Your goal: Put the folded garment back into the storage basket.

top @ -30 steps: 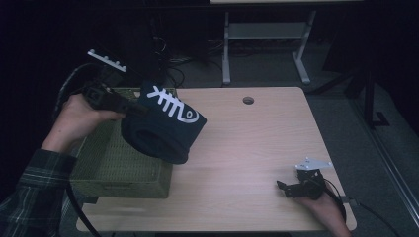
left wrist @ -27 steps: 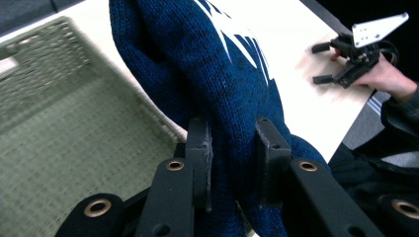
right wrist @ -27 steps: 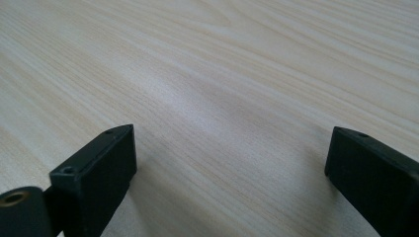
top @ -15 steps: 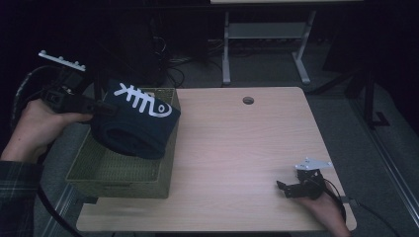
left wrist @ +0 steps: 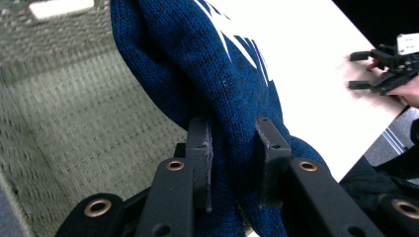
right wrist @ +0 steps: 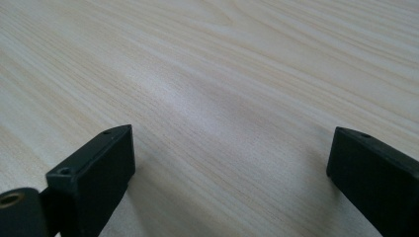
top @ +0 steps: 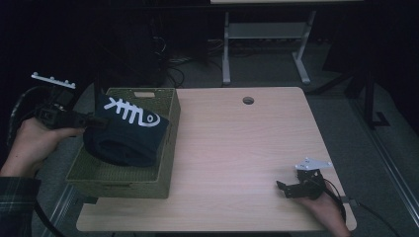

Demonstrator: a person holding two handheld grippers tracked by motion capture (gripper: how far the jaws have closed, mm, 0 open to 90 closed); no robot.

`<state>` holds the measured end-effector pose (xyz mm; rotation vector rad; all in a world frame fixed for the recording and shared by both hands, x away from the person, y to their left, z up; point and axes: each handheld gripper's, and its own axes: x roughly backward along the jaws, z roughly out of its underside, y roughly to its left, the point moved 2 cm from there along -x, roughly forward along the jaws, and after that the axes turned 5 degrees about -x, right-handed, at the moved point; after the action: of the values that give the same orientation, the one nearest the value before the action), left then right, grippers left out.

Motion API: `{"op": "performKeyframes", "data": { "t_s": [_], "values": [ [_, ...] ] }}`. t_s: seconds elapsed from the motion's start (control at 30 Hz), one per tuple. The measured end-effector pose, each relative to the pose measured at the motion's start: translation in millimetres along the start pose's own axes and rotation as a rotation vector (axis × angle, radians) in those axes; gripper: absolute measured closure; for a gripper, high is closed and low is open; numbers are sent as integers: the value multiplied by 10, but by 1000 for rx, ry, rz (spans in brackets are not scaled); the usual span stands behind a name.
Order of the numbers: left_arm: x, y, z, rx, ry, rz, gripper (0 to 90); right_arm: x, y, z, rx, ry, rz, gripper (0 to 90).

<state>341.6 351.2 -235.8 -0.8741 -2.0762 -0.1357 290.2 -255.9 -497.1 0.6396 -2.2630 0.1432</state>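
Over the last second the left tongs (top: pixel 91 121), clamped on the folded blue knit (top: pixel 126 136), carried it left off the table (top: pixel 247 148) and down into the green woven basket (top: pixel 148 185). Release probably came next; the right tongs (top: pixel 286 187) rested apart, near right.

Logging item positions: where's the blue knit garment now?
High view, left: the blue knit garment hangs over the green woven basket, clamped by the left gripper.

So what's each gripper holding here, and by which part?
The left gripper is clamped on a fold at the edge of the folded blue knit garment, held over the basket. The right gripper holds nothing, jaws open.
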Motion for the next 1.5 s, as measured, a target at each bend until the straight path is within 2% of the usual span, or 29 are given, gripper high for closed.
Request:
{"op": "performKeyframes", "data": {
  "t_s": [0.13, 0.37, 0.53, 0.73, 0.9, 1.1, 1.2, 1.33, 1.5],
  "values": [
    [-84, 97, 89, 37, -3, -2, 728, -1, 0, 0, 1, -1, 0, 41],
    [-252, 209, 208, 71, 17, 0, 728, -2, -1, 0, 2, -1, 0, 40],
    [-350, 258, 278, 85, 44, -2, 728, -2, -2, 0, 4, -1, 0, 39],
    [-503, 268, 334, 90, 55, 41, 728, -1, 3, 1, -2, 2, -2, 39],
    [-612, 347, 377, 95, 78, 33, 727, -2, -1, -1, 3, 0, -1, 38],
    [-769, 490, 461, 87, 137, -28, 726, -3, 0, -1, 4, 1, -1, 36],
    [-869, 569, 500, 102, 140, -32, 726, -3, 1, 0, 4, 1, -1, 35],
    [-986, 653, 530, 98, 169, -69, 724, -3, 0, -1, 5, 1, -1, 35],
    [-1071, 757, 575, 85, 215, -152, 716, -3, 0, -1, 5, 1, -2, 35]
  ]
}}
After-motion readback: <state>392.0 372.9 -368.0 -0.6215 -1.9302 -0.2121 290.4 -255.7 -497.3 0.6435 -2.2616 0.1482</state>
